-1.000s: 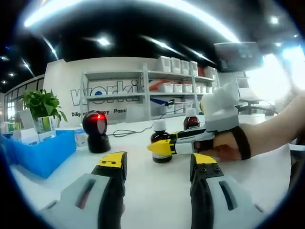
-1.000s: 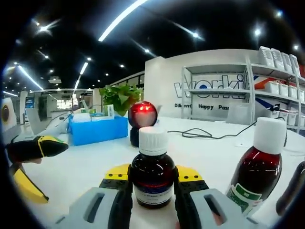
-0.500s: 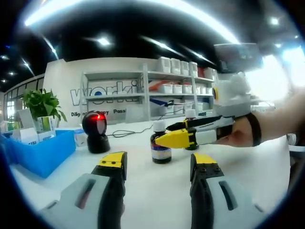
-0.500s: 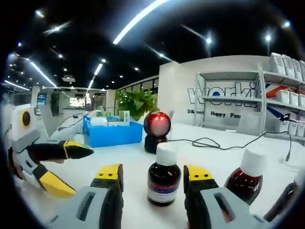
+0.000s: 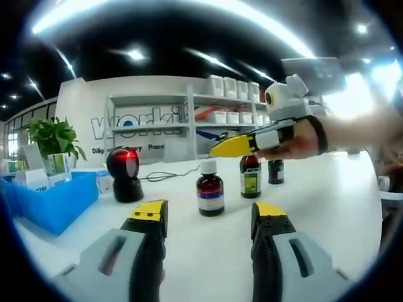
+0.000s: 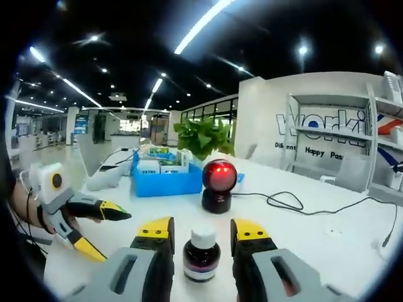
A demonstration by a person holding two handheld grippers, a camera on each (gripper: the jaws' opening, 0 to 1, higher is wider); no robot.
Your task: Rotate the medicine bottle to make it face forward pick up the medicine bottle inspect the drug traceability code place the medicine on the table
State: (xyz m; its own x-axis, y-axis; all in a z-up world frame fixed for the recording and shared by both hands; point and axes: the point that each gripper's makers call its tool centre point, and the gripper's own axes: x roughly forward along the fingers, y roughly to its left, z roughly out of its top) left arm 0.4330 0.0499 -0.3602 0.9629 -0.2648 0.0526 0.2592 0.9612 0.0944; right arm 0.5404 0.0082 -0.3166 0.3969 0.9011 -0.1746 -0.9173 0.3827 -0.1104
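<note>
Three medicine bottles (image 5: 210,194) (image 5: 250,177) (image 5: 275,171); one scanner (image 5: 126,173); one blue bin (image 5: 56,200).

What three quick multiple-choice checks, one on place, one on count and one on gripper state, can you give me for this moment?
1. Where is the nearest bottle?
A. In the blue bin
B. Upright on the white table
C. On the shelf

2. How many bottles stand on the table in the left gripper view?
A. One
B. Five
C. Three

3. What is the right gripper doing?
A. Open, holding nothing
B. Clamped on a bottle
C. Clamped on the scanner

Answers: 1 B, it stands free beside the scanner. 2 C, three caps in a row. 3 A, the bottle stands on the table beyond its parted jaws.
</note>
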